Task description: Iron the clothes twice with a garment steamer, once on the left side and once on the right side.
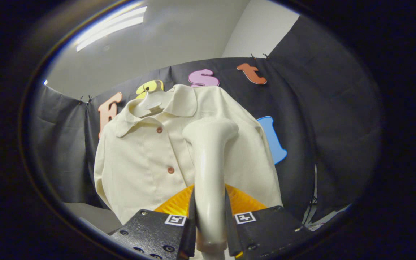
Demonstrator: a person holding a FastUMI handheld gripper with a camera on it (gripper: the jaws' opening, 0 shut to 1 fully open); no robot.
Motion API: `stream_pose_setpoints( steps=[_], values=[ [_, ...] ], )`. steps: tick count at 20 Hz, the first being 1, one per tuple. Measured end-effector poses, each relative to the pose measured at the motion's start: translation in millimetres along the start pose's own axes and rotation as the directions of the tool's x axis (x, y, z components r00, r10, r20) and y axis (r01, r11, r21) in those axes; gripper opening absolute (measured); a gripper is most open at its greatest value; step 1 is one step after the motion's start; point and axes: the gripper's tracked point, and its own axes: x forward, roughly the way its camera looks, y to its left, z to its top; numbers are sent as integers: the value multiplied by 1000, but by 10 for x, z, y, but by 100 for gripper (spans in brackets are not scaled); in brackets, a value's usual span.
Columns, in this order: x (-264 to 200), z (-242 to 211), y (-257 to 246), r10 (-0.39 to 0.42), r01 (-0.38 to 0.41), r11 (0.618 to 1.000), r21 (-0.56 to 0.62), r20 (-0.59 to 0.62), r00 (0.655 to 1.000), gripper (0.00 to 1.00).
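Tongs: I see both black fingers clamped on the handle of the garment steamer, one finger on each side of the cream shaft, no gap visible at either contact. Each finger body carries a square black-and-white marker on its upper face, close to the handle.

Steamer: cream plastic, held upright between the fingers. The handle rises from between them and widens into a rounded head at the top. The head sits in front of the shirt's chest, to the right of the button line. I cannot tell whether the head touches the cloth or stands just off it.

Shirt taken as landmark: cream, collared, hanging on a pale hanger against the black cloth wall. Collar is open; the hanger neck shows inside it. Two reddish-brown buttons run down the front, both to the left of the steamer handle. One sleeve hangs along the shirt's left-hand edge as I view it; the other side is partly hidden behind the steamer.

Below the shirt's hem, just behind the fingers, an orange ribbed object shows on both sides of the handle. I cannot identify it.

Above the shirt: pale ceiling with a long bright light strip.
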Motion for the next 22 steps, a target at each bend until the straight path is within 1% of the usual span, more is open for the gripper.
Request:
stream_pose_setpoints(
  steps=[4,9,16,22],
  values=[
    [-84,-281,-116,-5,5,1000,22,-31,1000,34],
    [-280,-744,-329,-21,26,998,61,-90,996,34],
    [-518,-1328,-542,-48,64,994,89,-170,984,34],
    [-686,-1718,-669,-68,97,989,116,-231,971,34]
  ],
)
